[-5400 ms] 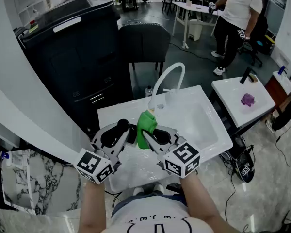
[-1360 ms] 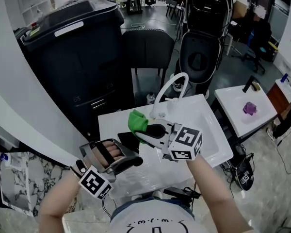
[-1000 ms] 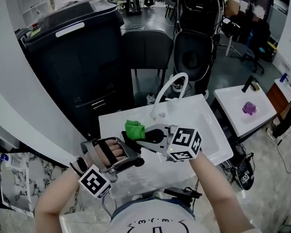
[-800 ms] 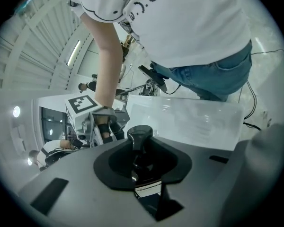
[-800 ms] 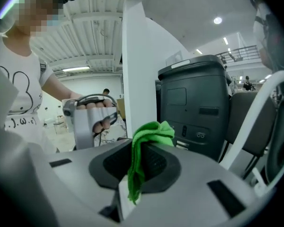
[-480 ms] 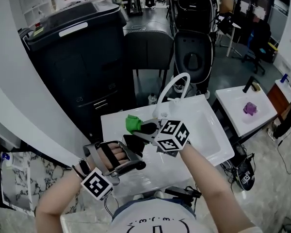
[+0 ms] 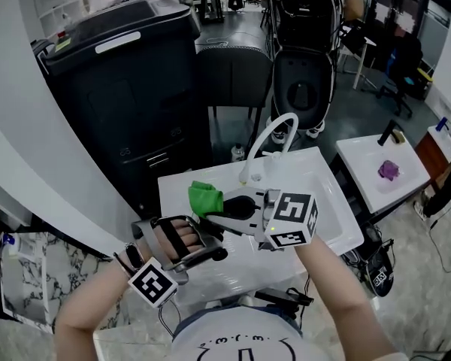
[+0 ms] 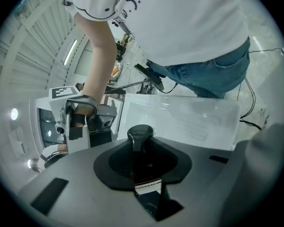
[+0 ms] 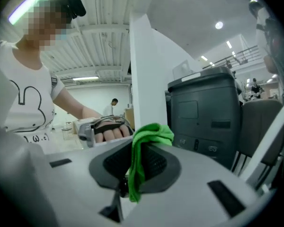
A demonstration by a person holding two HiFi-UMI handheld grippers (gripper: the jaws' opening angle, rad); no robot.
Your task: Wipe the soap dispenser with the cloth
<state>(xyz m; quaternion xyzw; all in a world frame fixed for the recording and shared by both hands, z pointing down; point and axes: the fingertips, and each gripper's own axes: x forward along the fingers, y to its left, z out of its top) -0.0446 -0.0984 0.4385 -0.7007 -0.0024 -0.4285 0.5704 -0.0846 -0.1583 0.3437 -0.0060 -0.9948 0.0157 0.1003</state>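
**A:** What was at the far left of the head view?

**B:** The person's left hand [image 7: 171,239], low over the front edge of a white sink [image 7: 332,215]. Its fingers were through the handle of the left gripper [image 8: 141,143]. That gripper's jaws stood narrow, clamped on a dark soap dispenser [image 8: 143,167].

**A:** Could the dispenser be seen well from above?

**B:** No. From above it was only a dark shape tucked between the two grippers. The left gripper view showed more. It had a black pump head on top, a dark body below it and a pale label strip low down. A pad pressed against each side.

**A:** And just to the right of it?

**B:** A green cloth [image 7: 205,198], bunched up, just beside the dispenser and a little above it. I could not tell whether the two touched. The right gripper [image 9: 141,167] was closed on the cloth. Its own view showed a fold pinched between the pads. A lump of cloth stood over the tips and a tail hung below them.

**A:** Did that view give anything else?

**B:** Yes. Beyond the cloth it showed the left hand from the front, a white pillar [image 9: 149,70] and a black bin [image 9: 203,112].

**A:** What did only the head view show, further right?

**B:** A white curved tap [image 7: 255,143] at the back of the sink. At the far right stood a second sink [image 7: 364,153], well apart, with a small purple thing [image 7: 388,170] on it.
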